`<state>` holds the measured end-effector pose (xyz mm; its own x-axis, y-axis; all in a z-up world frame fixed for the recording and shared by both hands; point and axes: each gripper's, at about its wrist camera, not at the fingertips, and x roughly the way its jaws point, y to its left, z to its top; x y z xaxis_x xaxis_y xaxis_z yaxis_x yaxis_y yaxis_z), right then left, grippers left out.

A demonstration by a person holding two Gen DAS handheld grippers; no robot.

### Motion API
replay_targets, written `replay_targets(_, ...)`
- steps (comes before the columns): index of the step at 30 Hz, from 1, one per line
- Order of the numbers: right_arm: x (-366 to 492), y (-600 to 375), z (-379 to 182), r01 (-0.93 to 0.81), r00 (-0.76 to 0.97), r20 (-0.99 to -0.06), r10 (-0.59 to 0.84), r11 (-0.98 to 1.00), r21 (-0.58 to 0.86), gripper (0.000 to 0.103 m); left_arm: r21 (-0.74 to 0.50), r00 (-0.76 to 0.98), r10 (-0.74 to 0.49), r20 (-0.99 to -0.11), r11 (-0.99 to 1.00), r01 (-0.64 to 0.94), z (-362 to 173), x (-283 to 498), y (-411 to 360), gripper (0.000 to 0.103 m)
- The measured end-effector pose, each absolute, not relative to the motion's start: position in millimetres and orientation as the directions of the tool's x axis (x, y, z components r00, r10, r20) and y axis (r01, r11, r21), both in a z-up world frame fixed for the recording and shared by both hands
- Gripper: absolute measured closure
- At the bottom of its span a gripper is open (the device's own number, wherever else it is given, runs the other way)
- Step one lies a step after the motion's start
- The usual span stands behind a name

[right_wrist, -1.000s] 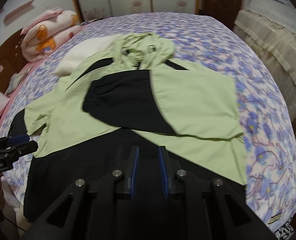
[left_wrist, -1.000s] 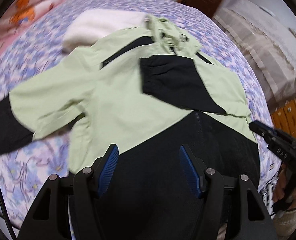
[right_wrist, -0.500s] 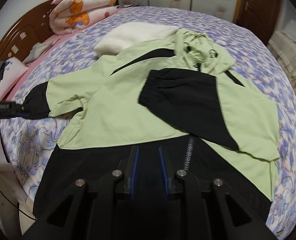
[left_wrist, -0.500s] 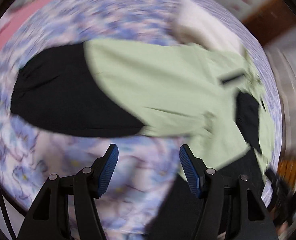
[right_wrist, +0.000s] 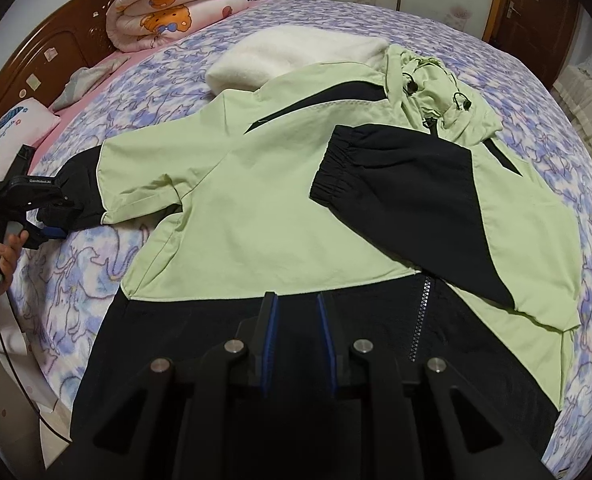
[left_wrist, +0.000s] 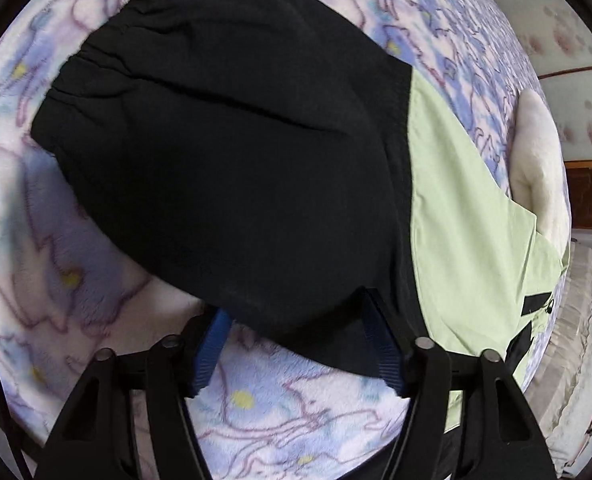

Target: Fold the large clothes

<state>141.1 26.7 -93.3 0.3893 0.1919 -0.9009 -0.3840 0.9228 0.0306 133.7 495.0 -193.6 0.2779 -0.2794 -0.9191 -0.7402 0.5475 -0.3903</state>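
Note:
A light green and black hooded jacket (right_wrist: 280,208) lies spread face up on the bed. One sleeve, with a black cuff (right_wrist: 332,176), is folded across the chest. The other sleeve lies stretched out to the left, and its black end (left_wrist: 232,152) fills the left wrist view. My left gripper (left_wrist: 296,320) is open with its jaws on either side of that black sleeve end; it also shows in the right wrist view (right_wrist: 48,216). My right gripper (right_wrist: 296,320) hovers over the black hem, jaws slightly apart, holding nothing.
The bed has a blue and white patterned blanket (right_wrist: 76,276). A white fluffy garment (right_wrist: 296,56) lies behind the jacket. A rolled pink quilt (right_wrist: 172,8) and a small pillow (right_wrist: 12,132) lie by the wooden headboard (right_wrist: 40,60). Wardrobe doors stand beyond the bed.
My left gripper swung left from the hem and closed in on the outstretched sleeve's black end, which now sits between its jaws. My right gripper's view turned left.

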Motion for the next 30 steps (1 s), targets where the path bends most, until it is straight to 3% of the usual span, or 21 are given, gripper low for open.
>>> replay_targets(5, 136, 19, -103, -0.35, 0.373, -0.904, 0.208, 0.934, 0.071, 0.083, -0.395, 0.314, -0.24, -0.919, 0.531, -0.75, -196, 138, 494, 0.031)
replay_targets(6, 134, 17, -106, -0.343, 0.364, -0.907, 0.212, 0.936, 0.081, 0.083, -0.381, 0.318, -0.21, -0.924, 0.544, -0.748, -193, 139, 494, 0.042)
replay_targets(7, 132, 15, -110, -0.337, 0.357, -0.909, 0.214, 0.937, 0.088, 0.083, -0.357, 0.326, -0.159, -0.932, 0.565, -0.744, -187, 141, 494, 0.066)
replay_targets(9, 127, 10, -118, -0.322, 0.34, -0.915, 0.216, 0.941, 0.102, 0.083, -0.355, 0.373, -0.099, -0.922, 0.595, -0.721, -175, 142, 495, 0.097)
replay_targets(11, 123, 3, -124, -0.307, 0.327, -0.92, 0.218, 0.945, 0.115, 0.083, -0.359, 0.42, -0.047, -0.907, 0.608, -0.708, -163, 141, 493, 0.098)
replay_targets(16, 116, -22, -128, -0.26, 0.318, -0.92, 0.229, 0.954, 0.147, 0.083, -0.212, 0.463, 0.131, -0.877, 0.759, -0.615, -123, 154, 452, 0.1)
replay_targets(19, 113, -41, -121, -0.233, 0.343, -0.911, 0.227, 0.961, 0.151, 0.083, -0.194, 0.526, 0.138, -0.839, 0.827, -0.527, -90, 164, 410, 0.1)
replay_targets(25, 110, -88, -106, -0.141, 0.403, -0.884, 0.237, 0.97, 0.196, 0.083, -0.219, 0.664, -0.042, -0.747, 0.958, -0.186, -22, 178, 282, 0.1)
replay_targets(30, 108, -125, -107, -0.061, 0.427, -0.876, 0.224, 0.974, 0.219, 0.083, -0.212, 0.599, -0.207, -0.773, 0.975, 0.063, -36, 191, 159, 0.098)
